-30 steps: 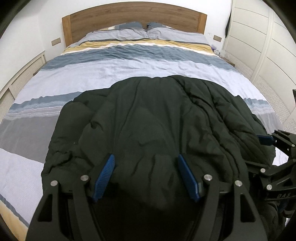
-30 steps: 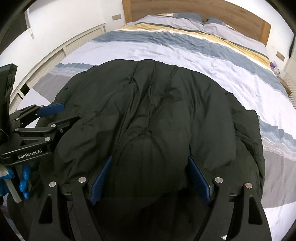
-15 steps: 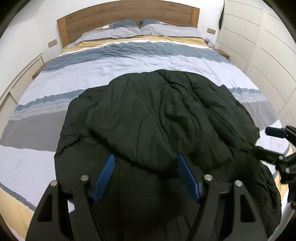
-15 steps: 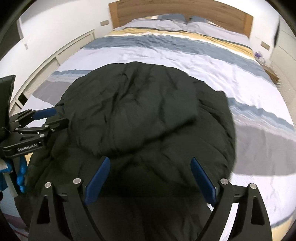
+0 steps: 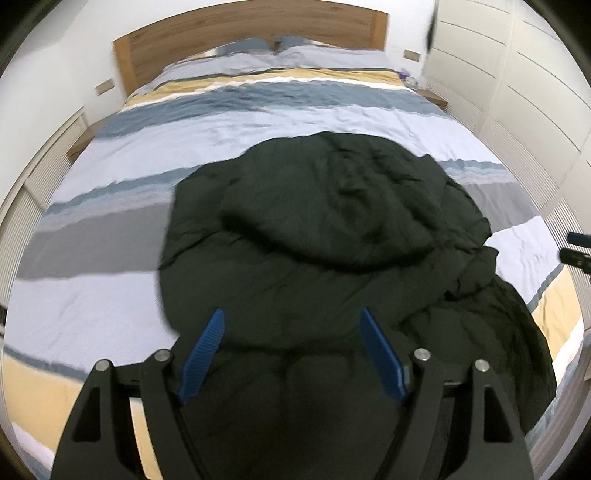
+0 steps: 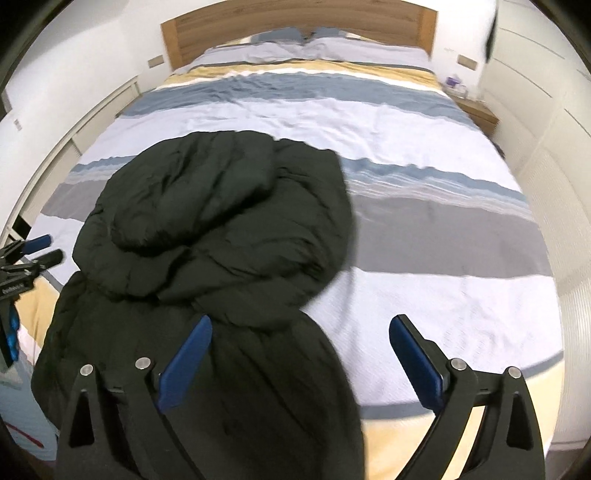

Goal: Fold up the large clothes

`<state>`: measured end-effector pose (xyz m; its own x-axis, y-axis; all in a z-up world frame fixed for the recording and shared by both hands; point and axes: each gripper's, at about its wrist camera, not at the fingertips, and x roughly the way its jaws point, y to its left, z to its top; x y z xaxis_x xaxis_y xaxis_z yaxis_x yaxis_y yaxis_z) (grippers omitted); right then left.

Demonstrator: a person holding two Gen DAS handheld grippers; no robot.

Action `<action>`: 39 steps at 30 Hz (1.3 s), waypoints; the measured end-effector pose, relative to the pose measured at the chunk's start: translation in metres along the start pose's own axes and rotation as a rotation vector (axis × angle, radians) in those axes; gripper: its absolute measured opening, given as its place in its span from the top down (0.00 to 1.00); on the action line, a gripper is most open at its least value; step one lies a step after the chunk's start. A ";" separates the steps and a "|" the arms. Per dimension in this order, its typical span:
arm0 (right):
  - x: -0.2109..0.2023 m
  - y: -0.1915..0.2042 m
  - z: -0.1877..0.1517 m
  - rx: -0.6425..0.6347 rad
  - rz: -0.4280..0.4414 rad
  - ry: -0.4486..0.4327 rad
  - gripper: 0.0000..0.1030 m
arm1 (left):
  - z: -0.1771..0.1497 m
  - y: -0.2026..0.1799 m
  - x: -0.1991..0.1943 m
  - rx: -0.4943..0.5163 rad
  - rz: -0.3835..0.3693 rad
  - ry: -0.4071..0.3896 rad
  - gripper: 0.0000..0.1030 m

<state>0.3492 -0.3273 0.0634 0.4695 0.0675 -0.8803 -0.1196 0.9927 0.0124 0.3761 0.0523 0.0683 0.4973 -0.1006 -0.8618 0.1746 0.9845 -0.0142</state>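
Note:
A large dark puffy jacket [image 5: 332, 206] lies on the striped bed, its top part folded down over the lower part. Its near end hangs toward the bed's foot. My left gripper [image 5: 291, 314] hovers above the jacket's near part with its jaws opening, and the pads touch no cloth. In the right wrist view the jacket [image 6: 221, 221] lies to the left. My right gripper [image 6: 301, 321] is above its right edge and the bare duvet, jaws opening wide, nothing held. Each gripper shows at the other view's edge: right gripper [image 5: 576, 247], left gripper [image 6: 33, 251].
The bed's duvet [image 6: 424, 258] has blue, grey, white and yellow stripes, with pillows [image 5: 280, 55] below a wooden headboard [image 5: 251, 29]. White wardrobe doors [image 5: 535, 110] run along the right. A wooden nightstand [image 6: 476, 110] stands at the far right corner.
Both grippers have drawn back and risen away from the jacket, which has settled folded on the bed. The right gripper has swung to the right, and its jaws stand wider.

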 end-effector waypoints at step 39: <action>0.081 -0.069 -0.208 0.379 0.169 0.471 0.01 | -0.267 0.168 0.036 -0.756 -0.420 0.419 0.20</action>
<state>0.2141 -0.4105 -0.1075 0.0245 0.2613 -0.9649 0.2005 0.9443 0.2609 0.1965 0.2528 -0.1009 0.1491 -0.5510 -0.8211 -0.3977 0.7269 -0.5599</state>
